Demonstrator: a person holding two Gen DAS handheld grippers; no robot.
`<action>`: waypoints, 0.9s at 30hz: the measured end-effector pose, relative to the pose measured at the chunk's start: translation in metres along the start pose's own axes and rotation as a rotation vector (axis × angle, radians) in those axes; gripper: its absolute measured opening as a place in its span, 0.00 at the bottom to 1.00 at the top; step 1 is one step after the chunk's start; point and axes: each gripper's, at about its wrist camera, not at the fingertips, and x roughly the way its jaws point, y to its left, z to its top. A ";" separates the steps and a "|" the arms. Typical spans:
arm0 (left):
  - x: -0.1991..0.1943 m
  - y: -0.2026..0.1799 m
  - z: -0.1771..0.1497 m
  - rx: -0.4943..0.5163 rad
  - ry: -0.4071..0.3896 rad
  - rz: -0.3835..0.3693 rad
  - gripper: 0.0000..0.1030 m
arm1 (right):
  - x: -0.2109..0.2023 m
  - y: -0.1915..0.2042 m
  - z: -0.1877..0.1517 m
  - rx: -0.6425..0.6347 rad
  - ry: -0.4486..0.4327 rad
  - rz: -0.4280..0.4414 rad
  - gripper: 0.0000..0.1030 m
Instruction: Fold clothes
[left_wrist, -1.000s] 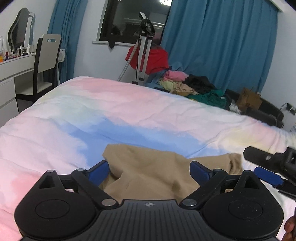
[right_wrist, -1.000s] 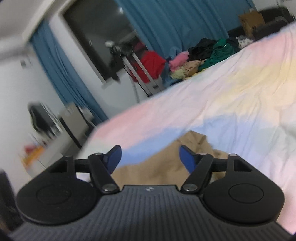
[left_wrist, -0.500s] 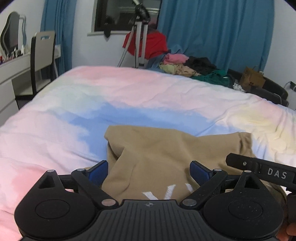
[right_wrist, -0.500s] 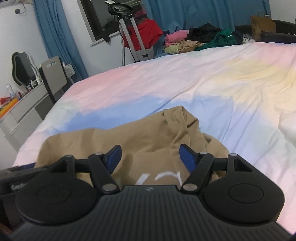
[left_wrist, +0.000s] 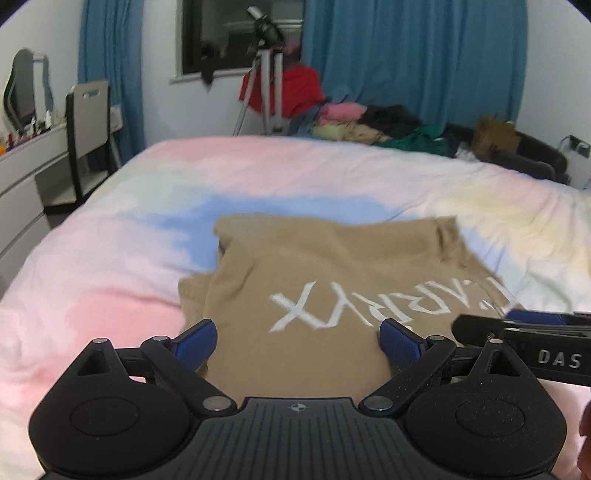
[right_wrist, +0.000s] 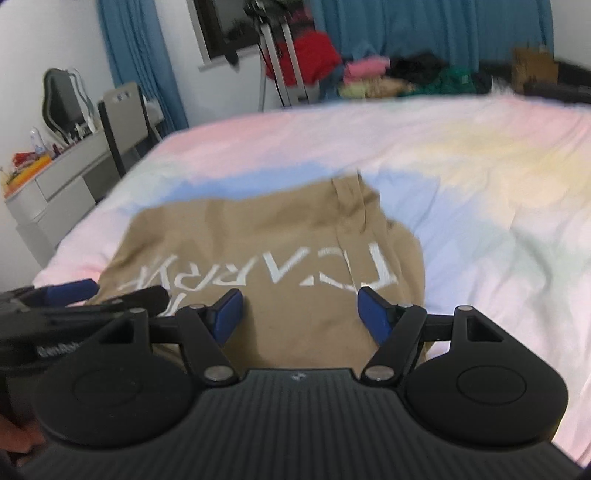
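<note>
A tan shirt (left_wrist: 314, 280) with white lettering lies partly folded on the pastel bedspread (left_wrist: 110, 251), near the front edge. It also shows in the right wrist view (right_wrist: 258, 243). My left gripper (left_wrist: 297, 341) is open and empty, above the shirt's near left part. My right gripper (right_wrist: 299, 308) is open and empty, above the shirt's near right part. Each gripper shows at the edge of the other's view: the right one at the right (left_wrist: 532, 325), the left one at the left (right_wrist: 74, 295).
A pile of mixed clothes (left_wrist: 369, 125) lies beyond the bed's far edge, by a tripod (left_wrist: 262, 85) and blue curtains. A chair (left_wrist: 88, 125) and a white dresser (left_wrist: 22, 173) stand at the left. A brown bag (left_wrist: 495, 134) sits far right.
Both grippers have moved back and up over the shirt's near part, so more of the shirt and its white lettering shows. Both stay open.
</note>
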 end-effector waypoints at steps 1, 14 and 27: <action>0.001 0.001 -0.002 -0.009 0.007 -0.001 0.94 | 0.002 -0.003 -0.001 0.011 0.008 0.002 0.68; -0.069 0.039 0.009 -0.497 -0.019 -0.478 0.94 | -0.001 -0.023 0.001 0.156 0.016 0.045 0.69; 0.014 0.072 -0.032 -0.849 0.264 -0.496 0.80 | 0.002 -0.058 -0.002 0.463 0.025 0.141 0.69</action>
